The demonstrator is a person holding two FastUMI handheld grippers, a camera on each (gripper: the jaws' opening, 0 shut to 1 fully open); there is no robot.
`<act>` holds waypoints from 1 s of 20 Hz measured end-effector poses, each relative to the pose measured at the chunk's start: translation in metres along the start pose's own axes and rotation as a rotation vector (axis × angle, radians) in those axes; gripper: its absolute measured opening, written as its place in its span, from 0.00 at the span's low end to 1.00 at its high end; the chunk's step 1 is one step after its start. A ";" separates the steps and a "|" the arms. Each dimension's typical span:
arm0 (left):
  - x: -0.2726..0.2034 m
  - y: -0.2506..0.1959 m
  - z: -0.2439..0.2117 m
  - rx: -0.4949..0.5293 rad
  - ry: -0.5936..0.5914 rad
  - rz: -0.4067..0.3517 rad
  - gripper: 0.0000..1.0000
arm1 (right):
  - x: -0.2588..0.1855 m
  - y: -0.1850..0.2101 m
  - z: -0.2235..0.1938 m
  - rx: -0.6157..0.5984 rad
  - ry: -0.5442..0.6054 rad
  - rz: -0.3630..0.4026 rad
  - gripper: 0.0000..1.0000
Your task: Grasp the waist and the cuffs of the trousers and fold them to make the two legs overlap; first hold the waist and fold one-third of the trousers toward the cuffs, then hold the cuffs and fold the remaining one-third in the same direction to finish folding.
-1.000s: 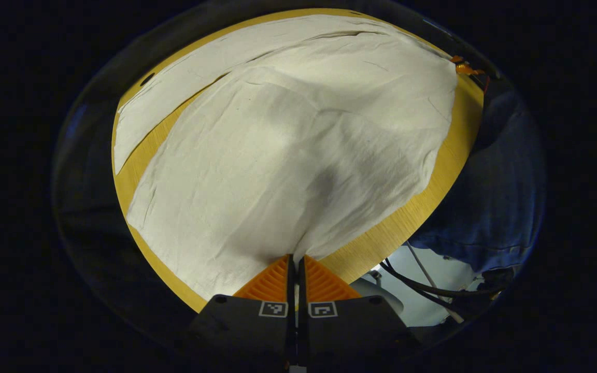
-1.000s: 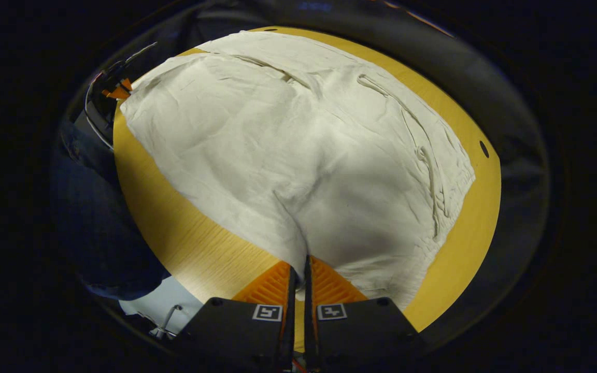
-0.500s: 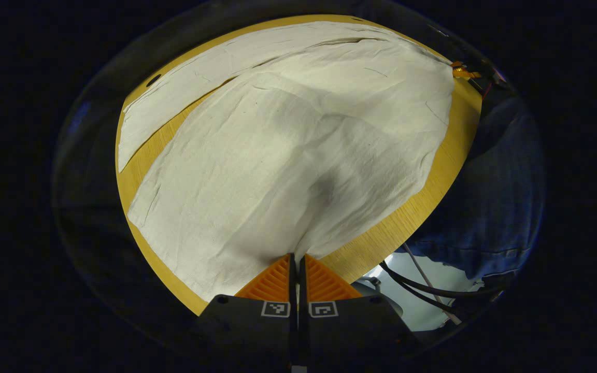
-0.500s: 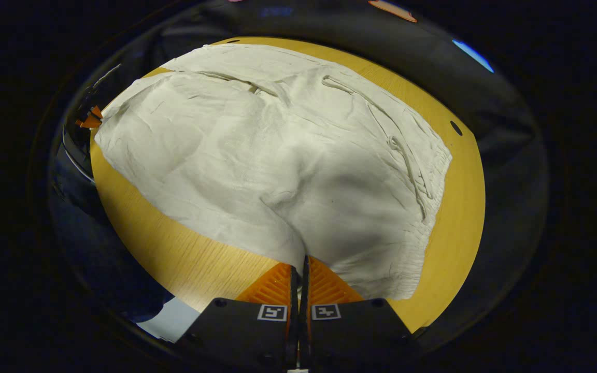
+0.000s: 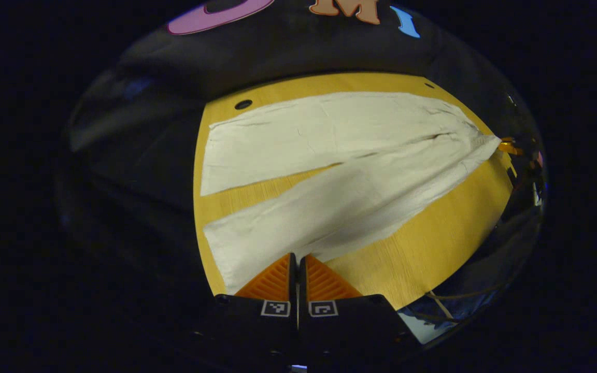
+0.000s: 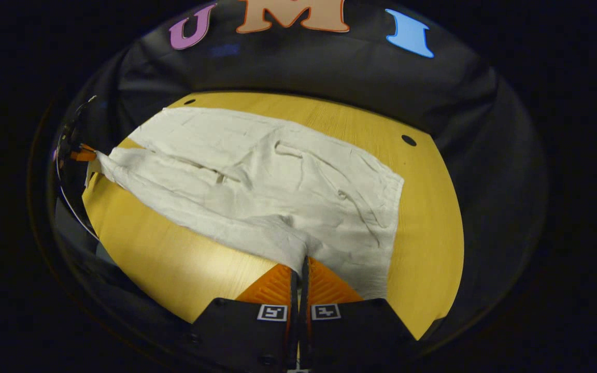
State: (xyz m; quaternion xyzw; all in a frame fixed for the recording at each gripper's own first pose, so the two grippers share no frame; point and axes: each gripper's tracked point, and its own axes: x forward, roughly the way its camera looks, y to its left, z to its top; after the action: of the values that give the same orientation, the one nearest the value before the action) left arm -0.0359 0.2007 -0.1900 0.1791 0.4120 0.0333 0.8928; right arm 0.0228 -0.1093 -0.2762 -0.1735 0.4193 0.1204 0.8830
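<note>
Cream trousers lie lengthwise on a yellow wooden table. In the left gripper view the far leg rests flat, while the near leg is pulled taut. My left gripper is shut on that leg's cuff edge, and my right gripper shows small at the far right end of the cloth. In the right gripper view the trousers spread out with the waistband on the right. My right gripper is shut on the near waist edge. My left gripper shows small at the far left.
The table has small dark holes near its back corners. Black booth cloth hangs behind it. A strip of bare wood runs along the near side and past the waistband on the right.
Both grippers have drawn up and back from the table, still holding the cloth. The near leg went from a loose billow to a taut strip. The back wall has come into sight.
</note>
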 end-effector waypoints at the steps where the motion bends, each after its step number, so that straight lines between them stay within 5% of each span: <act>1: 0.001 0.010 0.019 0.028 -0.023 0.025 0.00 | -0.001 -0.003 0.018 0.009 -0.030 -0.007 0.02; 6: 0.012 0.052 0.124 0.164 -0.129 0.188 0.00 | 0.000 -0.021 0.101 0.050 -0.131 -0.053 0.03; 11: 0.063 0.081 0.210 0.072 -0.228 0.291 0.00 | 0.033 -0.038 0.152 0.134 -0.179 -0.090 0.03; 20: 0.185 0.085 0.237 -0.028 -0.263 0.336 0.00 | 0.142 -0.053 0.161 0.221 -0.113 -0.083 0.06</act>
State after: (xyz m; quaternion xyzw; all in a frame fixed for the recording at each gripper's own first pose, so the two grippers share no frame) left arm 0.2706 0.2492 -0.1523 0.2358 0.2556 0.1635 0.9232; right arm 0.2422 -0.0821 -0.2816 -0.0855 0.3719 0.0465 0.9231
